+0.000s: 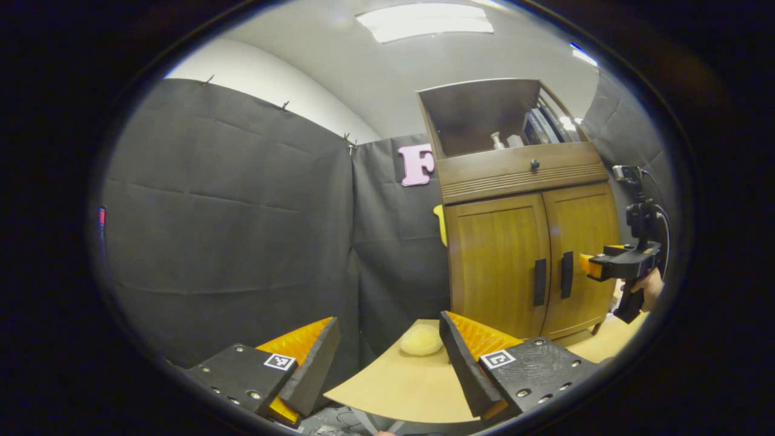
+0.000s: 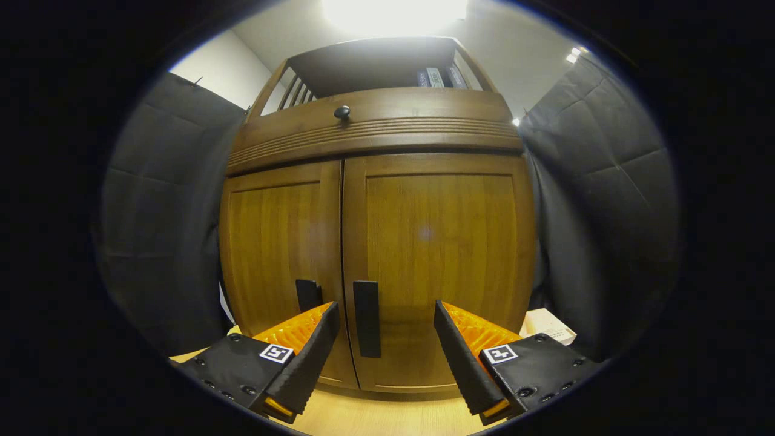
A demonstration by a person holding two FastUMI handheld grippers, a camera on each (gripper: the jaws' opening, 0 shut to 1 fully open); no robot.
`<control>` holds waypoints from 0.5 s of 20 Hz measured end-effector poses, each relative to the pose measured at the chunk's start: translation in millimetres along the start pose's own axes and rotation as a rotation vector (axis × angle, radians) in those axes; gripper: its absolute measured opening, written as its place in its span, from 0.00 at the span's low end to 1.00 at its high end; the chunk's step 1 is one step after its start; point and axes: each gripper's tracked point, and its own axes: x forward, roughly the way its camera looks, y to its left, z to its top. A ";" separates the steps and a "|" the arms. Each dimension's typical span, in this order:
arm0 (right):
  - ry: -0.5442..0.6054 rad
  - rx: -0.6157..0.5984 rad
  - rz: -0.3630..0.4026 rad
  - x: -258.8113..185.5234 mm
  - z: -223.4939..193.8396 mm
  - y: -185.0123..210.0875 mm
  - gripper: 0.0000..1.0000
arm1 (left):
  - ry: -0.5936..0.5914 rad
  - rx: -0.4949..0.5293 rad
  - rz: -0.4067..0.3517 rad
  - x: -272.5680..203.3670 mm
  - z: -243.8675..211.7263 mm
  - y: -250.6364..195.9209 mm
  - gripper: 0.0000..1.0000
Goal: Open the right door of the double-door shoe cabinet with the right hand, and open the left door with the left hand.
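The wooden shoe cabinet has both doors closed. In the left gripper view its left door and right door stand at the right, each with a black vertical handle, one beside the other. My left gripper is open and far from the cabinet, holding nothing. My right gripper, held by a hand, hovers just in front of the right door. In the right gripper view the right gripper is open, and the right door's handle appears between its fingers, nearer the left finger.
A drawer with a round knob sits above the doors, under an open shelf holding books. A pale yellow soft lump lies on the light wooden tabletop. A white box rests right of the cabinet.
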 end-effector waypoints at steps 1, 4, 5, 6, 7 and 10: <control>0.007 -0.001 0.005 6.5 -2.5 0.8 0.98 | 0.001 0.001 0.014 -0.5 -0.4 1.2 0.95; 0.027 -0.026 0.024 27.6 -14.6 10.7 0.98 | 0.009 0.006 0.049 -4.0 -2.4 5.9 0.95; 0.034 -0.038 0.028 36.3 -18.3 14.0 0.98 | 0.012 0.008 0.061 -4.9 -3.1 6.7 0.95; 0.046 -0.048 0.030 42.7 -22.9 16.4 0.97 | 0.016 0.009 0.070 -5.4 -3.1 8.0 0.95; 0.057 -0.053 0.031 47.6 -29.3 18.2 0.97 | 0.018 0.010 0.080 -6.0 -4.1 9.0 0.95; 0.087 -0.043 0.035 59.3 -40.6 22.3 0.92 | 0.026 0.015 0.105 -6.5 -6.3 11.7 0.95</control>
